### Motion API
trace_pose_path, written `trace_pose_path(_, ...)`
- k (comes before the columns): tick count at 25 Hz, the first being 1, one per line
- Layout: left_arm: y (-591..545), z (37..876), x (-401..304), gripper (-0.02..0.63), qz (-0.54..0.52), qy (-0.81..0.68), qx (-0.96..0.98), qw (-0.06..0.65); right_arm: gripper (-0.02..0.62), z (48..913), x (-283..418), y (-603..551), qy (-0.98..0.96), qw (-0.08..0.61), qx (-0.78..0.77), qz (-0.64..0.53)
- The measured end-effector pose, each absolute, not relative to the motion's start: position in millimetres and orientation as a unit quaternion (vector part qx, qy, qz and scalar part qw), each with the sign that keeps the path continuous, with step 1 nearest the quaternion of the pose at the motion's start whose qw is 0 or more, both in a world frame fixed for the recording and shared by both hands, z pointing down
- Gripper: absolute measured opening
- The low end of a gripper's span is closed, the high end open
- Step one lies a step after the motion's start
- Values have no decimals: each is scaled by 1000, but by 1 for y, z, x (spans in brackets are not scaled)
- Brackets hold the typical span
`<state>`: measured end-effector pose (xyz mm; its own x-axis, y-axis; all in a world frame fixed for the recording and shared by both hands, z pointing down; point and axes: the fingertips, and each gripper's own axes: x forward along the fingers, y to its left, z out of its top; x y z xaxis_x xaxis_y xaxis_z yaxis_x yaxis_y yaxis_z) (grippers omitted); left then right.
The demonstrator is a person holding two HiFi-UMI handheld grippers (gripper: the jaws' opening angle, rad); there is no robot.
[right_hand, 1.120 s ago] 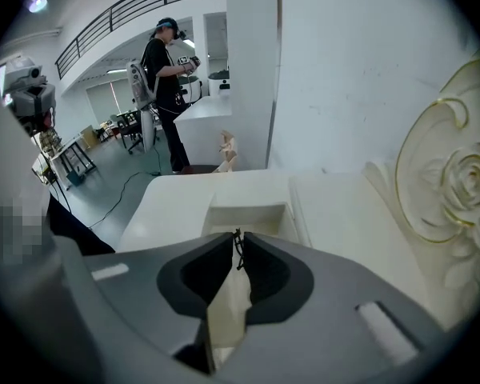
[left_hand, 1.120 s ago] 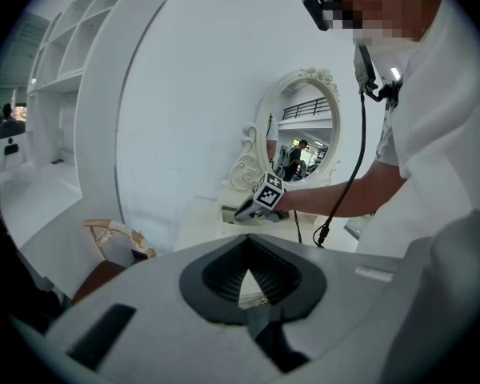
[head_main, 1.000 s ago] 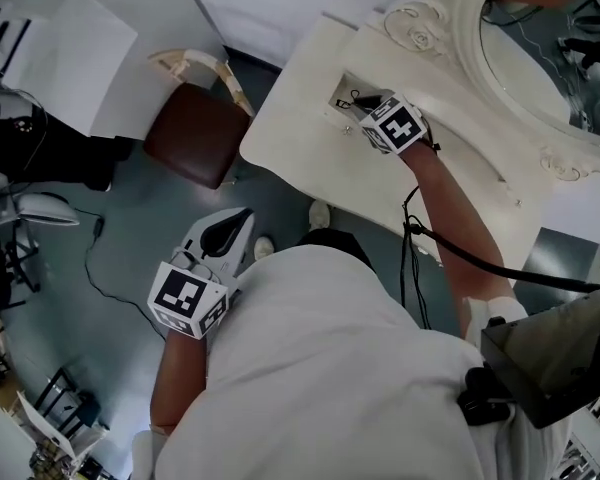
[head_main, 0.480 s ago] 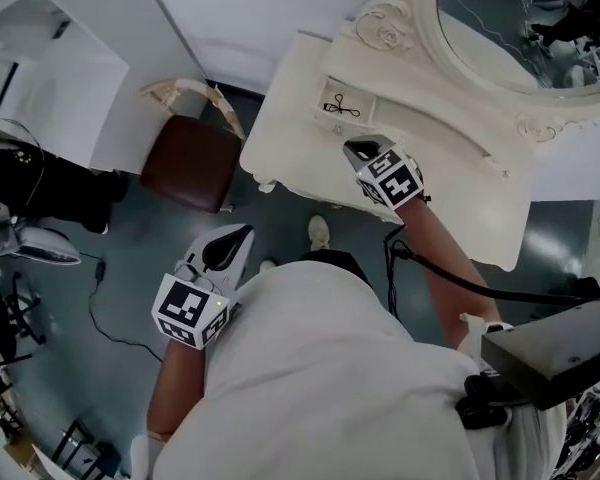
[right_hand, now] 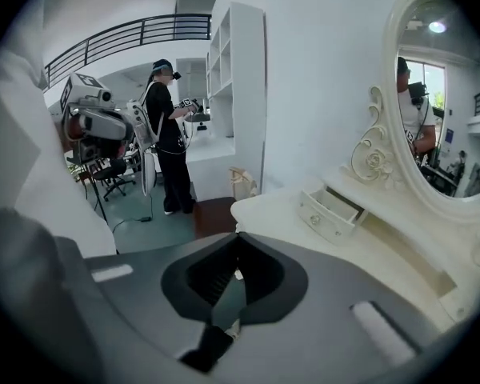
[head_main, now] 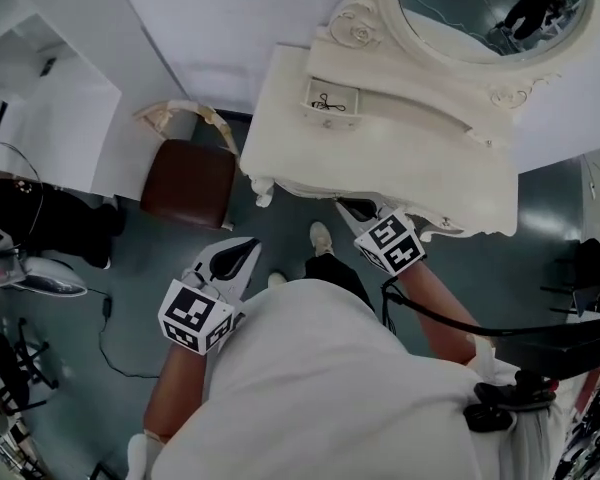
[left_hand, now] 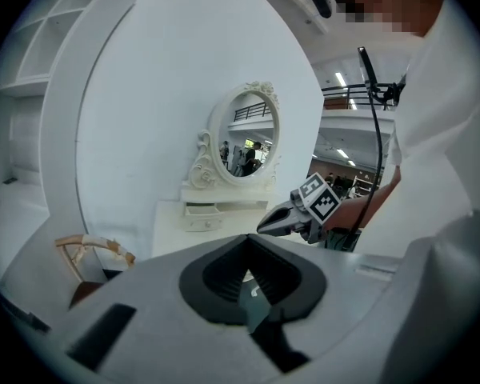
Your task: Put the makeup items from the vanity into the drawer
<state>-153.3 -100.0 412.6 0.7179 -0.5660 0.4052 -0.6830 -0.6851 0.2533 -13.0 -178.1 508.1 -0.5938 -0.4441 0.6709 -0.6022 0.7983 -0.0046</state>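
The white vanity (head_main: 410, 158) carries a small open drawer (head_main: 330, 101) with a thin black item (head_main: 327, 102) lying inside. No other makeup items show on the top. My right gripper (head_main: 352, 208) hangs just off the vanity's front edge, below and right of the drawer, shut and empty. My left gripper (head_main: 242, 248) is held over the floor beside the person's body, shut with nothing in it. The right gripper view has the open drawer (right_hand: 330, 211) ahead to the right. The left gripper view shows the vanity (left_hand: 172, 224), its drawer (left_hand: 201, 214) and the right gripper (left_hand: 264, 226) in front of it.
A brown stool (head_main: 188, 183) stands left of the vanity, with a cream curved frame (head_main: 185, 118) behind it. The oval mirror (head_main: 480, 8) rises at the vanity's back. A person in black (right_hand: 166, 146) stands far off by white shelves (right_hand: 240, 78). A cable (head_main: 105, 333) lies on the floor.
My right gripper has pulled back from the open drawer, across the vanity top and past its front edge. The left gripper has stayed about where it was.
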Motion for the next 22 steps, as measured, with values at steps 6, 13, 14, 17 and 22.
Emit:
trace_pose_path(6, -69, 423, -161, 3, 152, -317, 916, 195, 2, 505, -28, -122, -887, 326, 305, 123)
trace_pose_path(13, -44, 429, -168, 3, 147, -304, 921, 194, 2, 505, -53, -79, -891, 321, 297, 123)
trace_pose_path(14, -41, 429, -169, 3, 146, -303, 921, 194, 2, 503, -56, -76, -892, 321, 295, 120)
trace_pose_path(17, -32, 432, -170, 3, 144, -299, 923, 194, 2, 501, -63, -66, -893, 323, 293, 110)
trace_pose_path(22, -20, 433, -175, 3, 143, -300, 924, 191, 2, 503, -70, -56, -895, 321, 292, 101)
